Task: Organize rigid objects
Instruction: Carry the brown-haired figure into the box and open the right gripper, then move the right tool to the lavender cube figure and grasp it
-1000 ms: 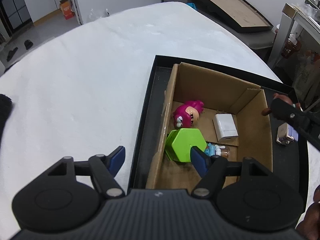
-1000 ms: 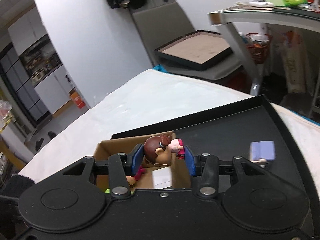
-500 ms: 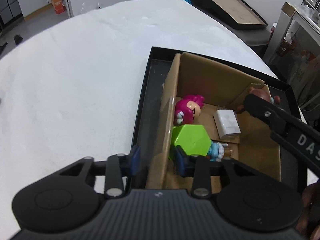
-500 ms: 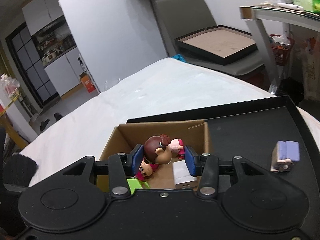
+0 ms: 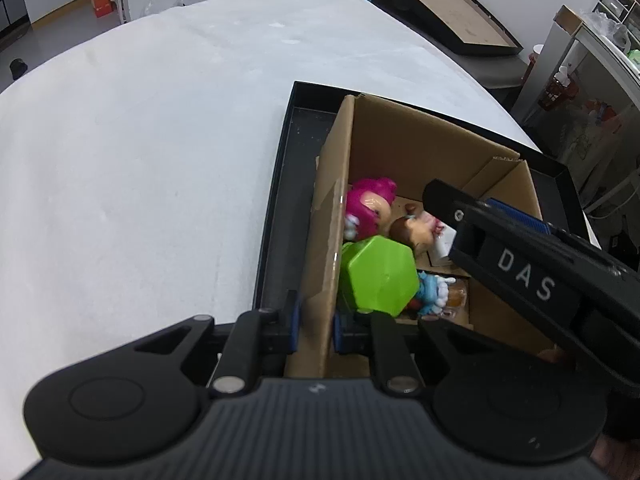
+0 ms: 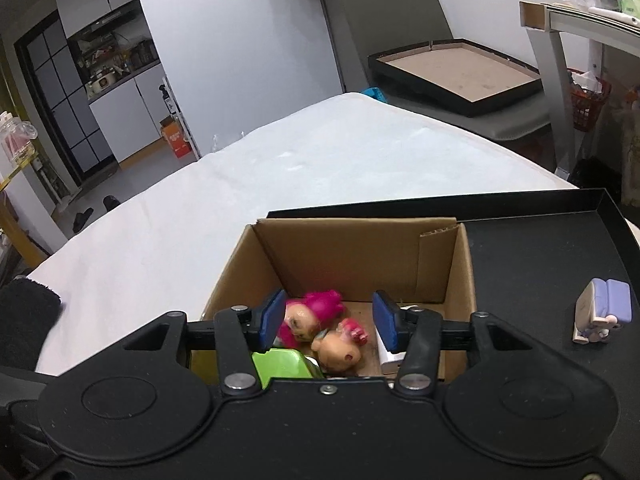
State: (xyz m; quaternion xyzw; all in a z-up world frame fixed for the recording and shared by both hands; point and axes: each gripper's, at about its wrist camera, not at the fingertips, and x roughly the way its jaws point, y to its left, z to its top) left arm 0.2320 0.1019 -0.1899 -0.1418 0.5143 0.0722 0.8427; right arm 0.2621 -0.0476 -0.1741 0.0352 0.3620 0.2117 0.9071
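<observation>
An open cardboard box (image 5: 404,140) (image 6: 352,248) stands in a black tray (image 5: 288,168) (image 6: 560,248). Inside lie a pink-haired figure (image 5: 366,204) (image 6: 316,312), a green hexagonal piece (image 5: 378,274) (image 6: 280,364), a blue figure (image 5: 430,292), a white block (image 6: 394,356) and a brown-haired doll (image 5: 412,230) (image 6: 340,350). My left gripper (image 5: 316,326) is shut on the box's near left wall. My right gripper (image 6: 328,320) is open over the box, with the doll lying loose below it; it also shows in the left wrist view (image 5: 516,252).
A small purple-and-white figure (image 6: 600,312) stands on the tray right of the box. The tray rests on a white-covered table (image 5: 140,140). A second black tray (image 6: 452,68) lies on a grey chair behind. A dark cloth (image 6: 24,320) lies at the table's left edge.
My left gripper closed on the box wall. My right gripper moved over the box, opened, and the brown-haired doll dropped into it.
</observation>
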